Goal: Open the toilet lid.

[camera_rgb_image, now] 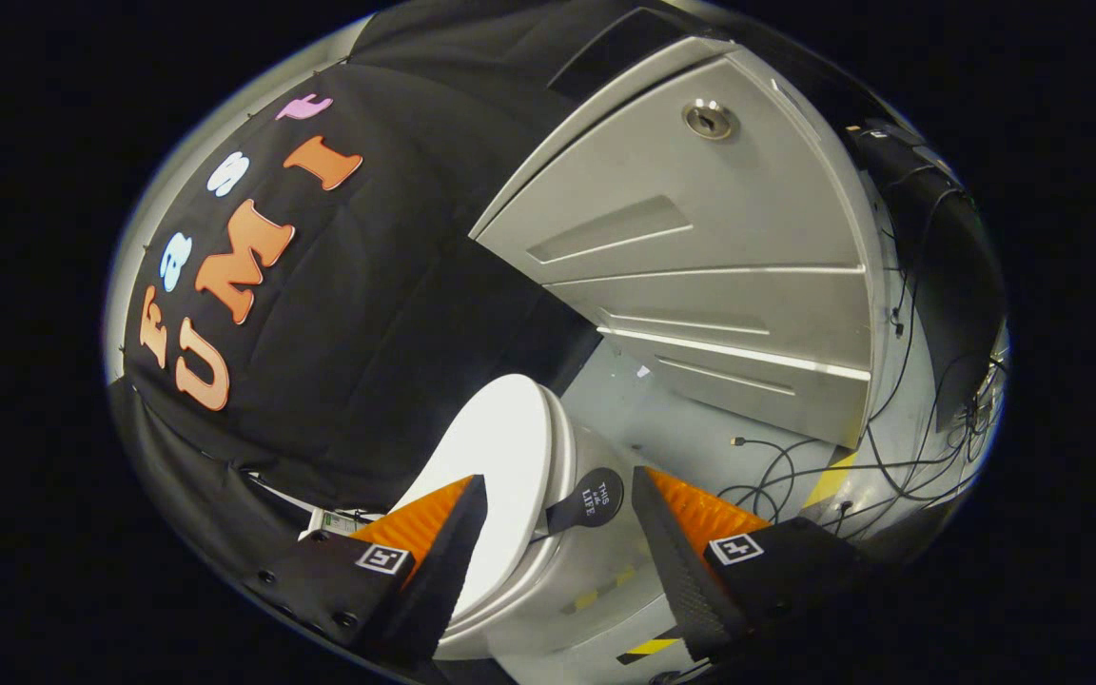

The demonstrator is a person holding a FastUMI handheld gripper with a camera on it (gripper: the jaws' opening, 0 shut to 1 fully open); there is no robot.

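A white toilet point(596, 580) stands just ahead of my fingers, seen in a strongly rolled view. Its white lid point(505, 457) lies flat against the seat, with no gap that I can make out. A round black lift tab point(588, 499) sticks out from the lid's edge. My gripper point(557, 476) is open, and the tab sits in the gap between the two fingers, closer to the finger on the bowl's side. One fingertip point(467, 514) overlaps the lid's face. Neither finger visibly presses on the tab.
A grey metal door point(700, 247) with a round lock stands beyond the toilet. Loose black cables point(795, 466) and yellow-black tape point(833, 480) lie on the grey floor beside it. Black cloth point(367, 333) hangs behind the toilet.
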